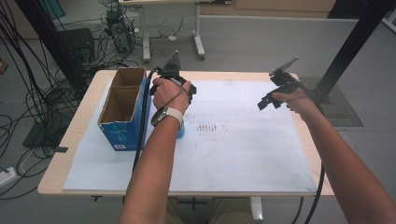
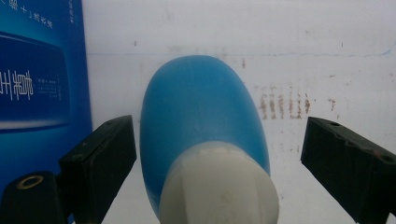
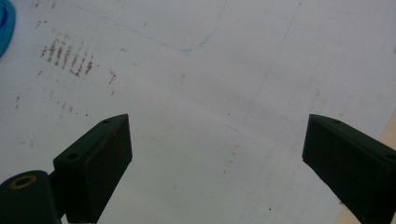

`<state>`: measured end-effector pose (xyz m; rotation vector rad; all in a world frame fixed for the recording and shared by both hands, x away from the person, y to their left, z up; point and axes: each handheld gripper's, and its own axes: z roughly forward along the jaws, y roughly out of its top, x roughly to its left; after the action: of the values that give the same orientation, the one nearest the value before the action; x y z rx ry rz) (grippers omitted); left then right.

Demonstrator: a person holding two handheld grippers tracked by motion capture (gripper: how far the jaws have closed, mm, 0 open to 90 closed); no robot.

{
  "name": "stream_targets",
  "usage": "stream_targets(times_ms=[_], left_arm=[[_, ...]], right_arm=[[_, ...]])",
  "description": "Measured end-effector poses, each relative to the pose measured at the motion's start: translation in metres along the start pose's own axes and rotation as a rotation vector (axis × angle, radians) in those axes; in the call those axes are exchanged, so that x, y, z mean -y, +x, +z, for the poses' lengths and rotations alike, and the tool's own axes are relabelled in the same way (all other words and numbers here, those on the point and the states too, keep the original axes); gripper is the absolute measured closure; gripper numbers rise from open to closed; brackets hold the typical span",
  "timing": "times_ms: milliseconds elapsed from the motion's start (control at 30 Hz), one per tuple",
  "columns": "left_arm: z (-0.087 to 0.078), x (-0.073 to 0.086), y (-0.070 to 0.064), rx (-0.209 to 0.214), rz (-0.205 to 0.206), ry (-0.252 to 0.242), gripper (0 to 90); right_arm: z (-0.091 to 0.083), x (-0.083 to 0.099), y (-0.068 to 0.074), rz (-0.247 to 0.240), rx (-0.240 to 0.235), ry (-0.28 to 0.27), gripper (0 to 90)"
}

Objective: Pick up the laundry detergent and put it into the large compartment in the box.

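Observation:
A blue bottle [image 2: 201, 102] with a white cap [image 2: 219, 191] stands between the jaws of my left gripper [image 2: 217, 158], cap toward the camera. The jaws are open and stand clear of the bottle on both sides. From above, the bottle [image 1: 180, 132] peeks out under the left wrist, next to the blue box, and the left gripper [image 1: 180, 84] sits above it. My right gripper [image 1: 271, 100] hovers open over the white sheet at the right, with nothing between its fingers [image 3: 93, 163]. A sliver of the bottle [image 3: 5, 23] shows at the right gripper view's top left corner.
An open blue cardboard box [image 1: 122, 109] with two compartments stands at the table's left, its side [image 2: 39, 93] close beside the bottle. A white sheet [image 1: 233, 144] covers the wooden table, with brown smudges [image 1: 208, 127] near its middle. Cables and stands crowd the floor behind.

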<state>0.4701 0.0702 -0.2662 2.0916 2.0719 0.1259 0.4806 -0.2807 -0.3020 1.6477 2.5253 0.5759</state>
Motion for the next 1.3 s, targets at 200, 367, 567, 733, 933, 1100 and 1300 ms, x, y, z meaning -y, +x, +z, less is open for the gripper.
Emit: stream_targets(times_ms=[200,367,567,733,933,1100,1300], left_arm=[[0.0,0.0,0.001,-0.009,-0.001,-0.004,10.5],[0.0,0.0,0.0,-0.005,0.002,-0.004,10.5],[0.0,0.0,0.001,-0.005,-0.002,-0.006,10.6],[0.002,0.0,0.001,-0.009,0.004,0.0,10.9],[0.005,-0.001,-0.001,-0.01,0.007,0.004,12.5],[0.008,-0.002,-0.001,-0.012,0.009,0.017,12.7],[0.013,-0.003,0.001,-0.003,-0.001,0.035,12.9]], right_arm=[[0.0,0.0,0.0,-0.001,0.0,0.001,8.2],[0.0,0.0,0.0,0.0,0.001,0.002,8.1],[0.0,0.0,0.0,0.002,0.0,0.0,8.2],[0.0,0.0,0.0,0.0,0.0,0.0,8.1],[0.0,0.0,0.0,-0.001,-0.002,-0.001,8.2],[0.0,0.001,-0.001,0.001,-0.002,0.001,8.0],[0.0,0.001,-0.002,-0.001,-0.005,-0.002,8.0]])
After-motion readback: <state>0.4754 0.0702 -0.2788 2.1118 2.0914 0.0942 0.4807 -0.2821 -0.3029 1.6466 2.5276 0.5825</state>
